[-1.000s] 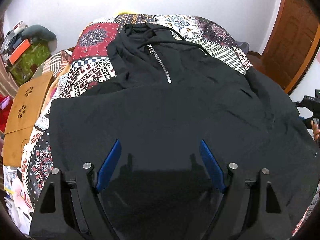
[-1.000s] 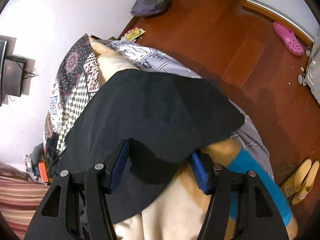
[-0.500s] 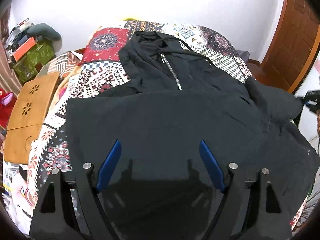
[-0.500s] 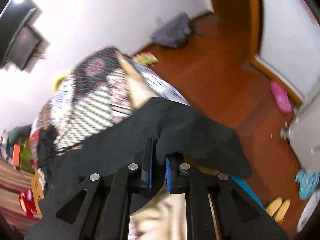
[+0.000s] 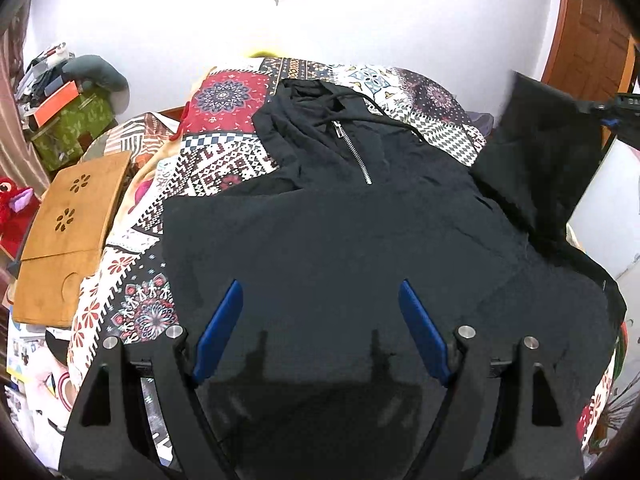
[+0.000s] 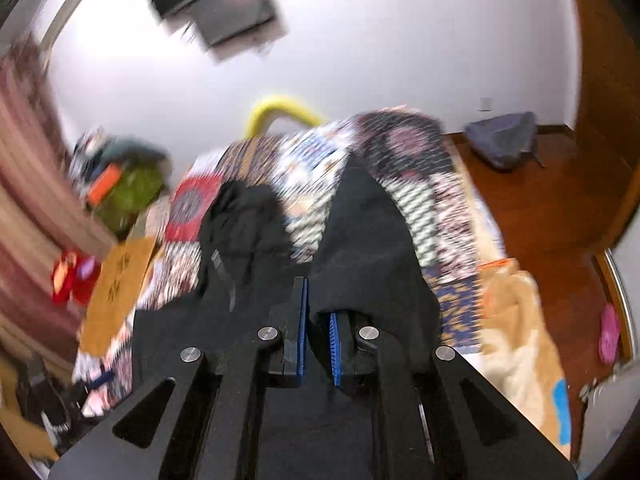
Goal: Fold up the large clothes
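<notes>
A black zip hoodie (image 5: pixel 340 240) lies spread front-up on the patterned quilt (image 5: pixel 224 96), its hood toward the wall. My left gripper (image 5: pixel 320 286) hovers open over the hoodie's lower body, with nothing between its blue pads. My right gripper (image 6: pixel 318 308) is shut on the hoodie's black sleeve (image 6: pixel 360 248). The cloth bunches between its pads and drapes over the right finger. In the left wrist view that sleeve (image 5: pixel 536 140) stands lifted off the bed's right side. The right wrist view is motion-blurred.
A wooden lap table (image 5: pixel 68 224) leans at the bed's left side, with a green box (image 5: pixel 72 124) and a red plush toy (image 5: pixel 12 216) beyond it. Wooden floor lies right of the bed, with a grey bag (image 6: pixel 504 140) and a pink slipper (image 6: pixel 610 332).
My right gripper closed on the sleeve, rolled, and carried it up off the bed's edge. My left gripper drew back and rose slightly, still open.
</notes>
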{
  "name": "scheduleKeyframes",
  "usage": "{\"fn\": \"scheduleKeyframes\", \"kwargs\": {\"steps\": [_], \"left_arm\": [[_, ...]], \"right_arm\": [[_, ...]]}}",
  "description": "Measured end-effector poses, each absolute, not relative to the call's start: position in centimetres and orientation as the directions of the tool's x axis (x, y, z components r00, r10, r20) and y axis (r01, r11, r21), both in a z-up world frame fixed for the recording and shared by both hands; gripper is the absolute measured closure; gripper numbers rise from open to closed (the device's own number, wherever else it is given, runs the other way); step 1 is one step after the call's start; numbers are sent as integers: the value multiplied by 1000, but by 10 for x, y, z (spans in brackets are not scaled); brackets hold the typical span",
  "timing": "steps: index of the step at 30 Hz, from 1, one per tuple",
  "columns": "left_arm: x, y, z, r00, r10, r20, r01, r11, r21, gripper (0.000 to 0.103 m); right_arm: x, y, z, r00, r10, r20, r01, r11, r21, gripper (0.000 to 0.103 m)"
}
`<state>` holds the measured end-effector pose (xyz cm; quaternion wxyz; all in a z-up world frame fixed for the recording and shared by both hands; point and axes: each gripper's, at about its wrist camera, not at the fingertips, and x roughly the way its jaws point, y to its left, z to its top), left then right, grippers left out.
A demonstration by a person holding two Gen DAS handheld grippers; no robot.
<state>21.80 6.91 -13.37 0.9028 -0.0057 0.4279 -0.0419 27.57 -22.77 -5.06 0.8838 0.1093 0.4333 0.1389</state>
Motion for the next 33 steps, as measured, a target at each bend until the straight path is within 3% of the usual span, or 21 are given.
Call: {"fn": "scheduleKeyframes", "kwargs": {"steps": [13, 15, 18, 27, 31, 33], "left_arm": [[196, 98, -143, 609, -75, -790, 40, 997, -64, 23], [195, 99, -145, 602, -75, -795, 39, 997, -64, 23], [195, 96, -149, 592, -70, -803, 43, 998, -55, 23], [202, 81, -156, 573, -74, -817, 60, 997, -48, 23], [207, 71, -157, 570, -85, -817, 75, 996, -51, 23], [208, 65, -157, 569, -92, -817, 85, 995, -53, 23]], "right_arm": [[254, -137, -159, 201, 389, -899, -280, 902, 328, 90], [251, -131, -170, 145, 368, -918, -287, 904, 317, 87], [246, -130, -175, 81, 388, -918, -282, 892, 352, 73], [236, -165, -120, 236, 411, -881, -320, 888, 329, 64], [244, -205, -103, 364, 403, -840, -221, 913, 342, 48], [250, -228, -103, 400, 397, -826, -147, 918, 369, 46]]}}
